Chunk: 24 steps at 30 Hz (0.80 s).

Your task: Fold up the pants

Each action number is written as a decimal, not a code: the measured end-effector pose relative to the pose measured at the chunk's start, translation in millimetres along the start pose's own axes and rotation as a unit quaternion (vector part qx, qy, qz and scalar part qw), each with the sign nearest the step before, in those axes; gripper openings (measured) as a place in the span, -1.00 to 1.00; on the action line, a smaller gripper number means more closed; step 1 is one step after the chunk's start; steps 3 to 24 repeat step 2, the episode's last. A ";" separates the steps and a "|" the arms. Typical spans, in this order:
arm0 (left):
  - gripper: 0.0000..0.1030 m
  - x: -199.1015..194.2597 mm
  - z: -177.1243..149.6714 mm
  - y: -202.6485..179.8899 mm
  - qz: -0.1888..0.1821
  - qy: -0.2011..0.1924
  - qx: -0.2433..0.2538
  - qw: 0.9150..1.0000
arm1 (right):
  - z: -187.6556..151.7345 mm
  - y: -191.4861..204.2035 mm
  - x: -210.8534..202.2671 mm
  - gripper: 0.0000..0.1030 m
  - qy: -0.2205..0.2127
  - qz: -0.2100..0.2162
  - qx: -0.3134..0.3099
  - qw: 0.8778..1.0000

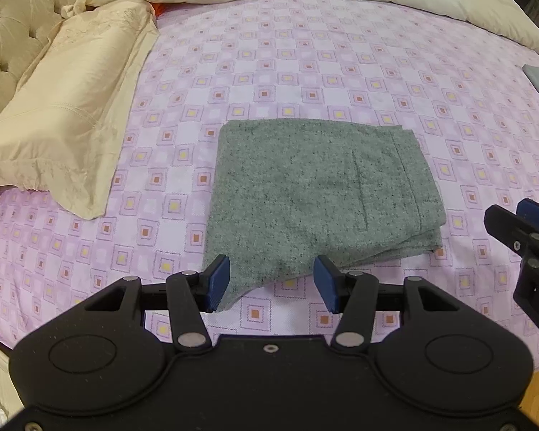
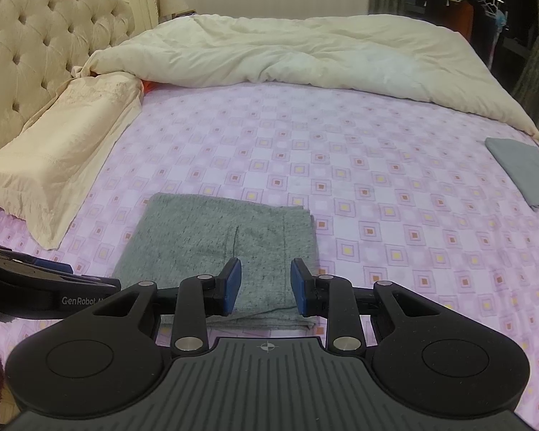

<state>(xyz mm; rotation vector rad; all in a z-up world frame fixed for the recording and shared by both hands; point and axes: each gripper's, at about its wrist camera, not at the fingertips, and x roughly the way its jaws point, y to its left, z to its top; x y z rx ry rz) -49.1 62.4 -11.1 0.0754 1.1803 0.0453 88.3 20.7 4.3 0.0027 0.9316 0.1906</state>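
My grey pants (image 1: 316, 194) lie folded into a flat rectangle in the middle of the left view, on the bed (image 1: 305, 72) with its pink checked sheet. My left hand-held gripper (image 1: 271, 283) hangs with its blue pads apart over the near corner at the bottom of the frame, gripping nothing. In the right view my right hand-held gripper (image 2: 266, 285), also spread and empty, hangs over the near edge of the pants. The layers at the lower right corner seem slightly stepped, though the lens bends that edge. To finish well, I judge I should square those layers and press the stack flat without dragging it.
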 end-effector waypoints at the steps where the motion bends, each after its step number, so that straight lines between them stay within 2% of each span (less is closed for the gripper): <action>1: 0.14 -0.3 0.4 0.1 0.002 -0.002 0.000 1.000 | -0.2 -0.2 0.2 -0.44 0.001 0.001 -0.001 1.000; 24: 0.14 0.0 0.5 0.7 0.002 -0.001 0.000 1.000 | -0.5 -0.5 0.5 -0.44 0.002 0.001 -0.002 1.000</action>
